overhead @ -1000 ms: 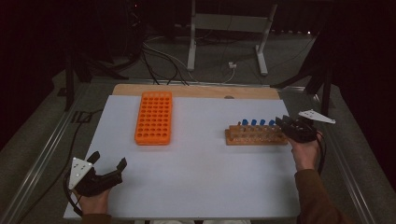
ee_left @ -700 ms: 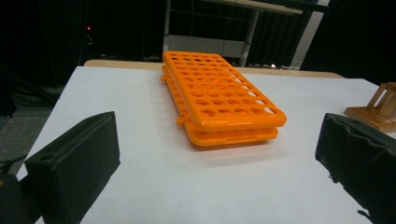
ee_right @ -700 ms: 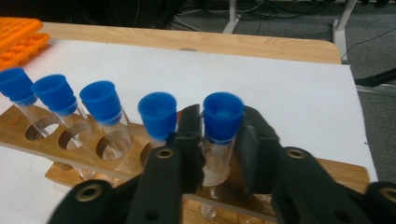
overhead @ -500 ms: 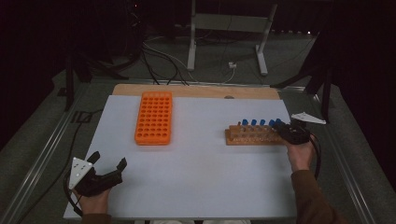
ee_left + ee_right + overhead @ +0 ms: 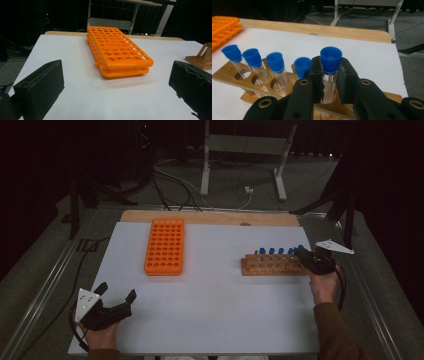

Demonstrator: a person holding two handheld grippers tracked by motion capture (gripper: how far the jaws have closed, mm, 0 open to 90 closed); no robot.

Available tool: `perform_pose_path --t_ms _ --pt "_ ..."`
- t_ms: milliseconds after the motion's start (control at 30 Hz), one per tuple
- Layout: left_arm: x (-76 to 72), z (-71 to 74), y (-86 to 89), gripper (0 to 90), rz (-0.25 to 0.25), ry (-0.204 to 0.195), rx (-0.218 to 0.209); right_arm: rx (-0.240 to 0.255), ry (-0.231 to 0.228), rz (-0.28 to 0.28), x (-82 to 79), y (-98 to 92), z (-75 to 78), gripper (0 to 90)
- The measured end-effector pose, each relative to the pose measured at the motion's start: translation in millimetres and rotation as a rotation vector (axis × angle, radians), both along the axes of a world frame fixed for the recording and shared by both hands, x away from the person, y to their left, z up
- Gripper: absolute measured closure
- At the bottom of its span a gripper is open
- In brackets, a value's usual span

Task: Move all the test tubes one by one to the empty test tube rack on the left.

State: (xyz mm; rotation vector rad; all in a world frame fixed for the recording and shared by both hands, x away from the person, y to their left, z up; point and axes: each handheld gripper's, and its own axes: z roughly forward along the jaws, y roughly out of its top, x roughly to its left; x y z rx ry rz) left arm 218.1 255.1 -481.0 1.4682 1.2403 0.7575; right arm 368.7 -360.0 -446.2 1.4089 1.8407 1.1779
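**Right gripper pinched the end tube in the wooden rack**

While both hands stayed low at the near side, the white table took up most of the high view, its wooden back edge showing beyond the white surface. On its left half lay the orange rack, flat, with its long side running away from the person and its rows of holes open to the camera. In the left gripper view that orange rack sat straight ahead, well apart from the jaws, with a corner of the wooden rack showing at the right edge.

On the right half of the table stood the wooden rack, lying crosswise, with a row of clear blue-capped tubes standing upright in it. In the right gripper view the wooden rack held four free tubes in a line to the left of the jaws.

At the near left corner, the left gripper rested on the table in the person's hand, its jaws spread wide with nothing between them, its grey three-cornered plate on top.

At the right end of the wooden rack, the right gripper had just closed its jaws. The right gripper view showed them pressed against the glass of the end tube, just under its blue cap, with the tube upright and seated in its hole.
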Motion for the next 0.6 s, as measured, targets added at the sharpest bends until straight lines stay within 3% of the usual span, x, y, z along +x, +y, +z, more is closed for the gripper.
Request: perform_pose_path --t_ms 600 --pt "0.5 -1.5 -5.0 1.0 -0.006 0.011 0.026 0.049 -0.110 0.017 -19.6 -9.9 40.8 76.8"
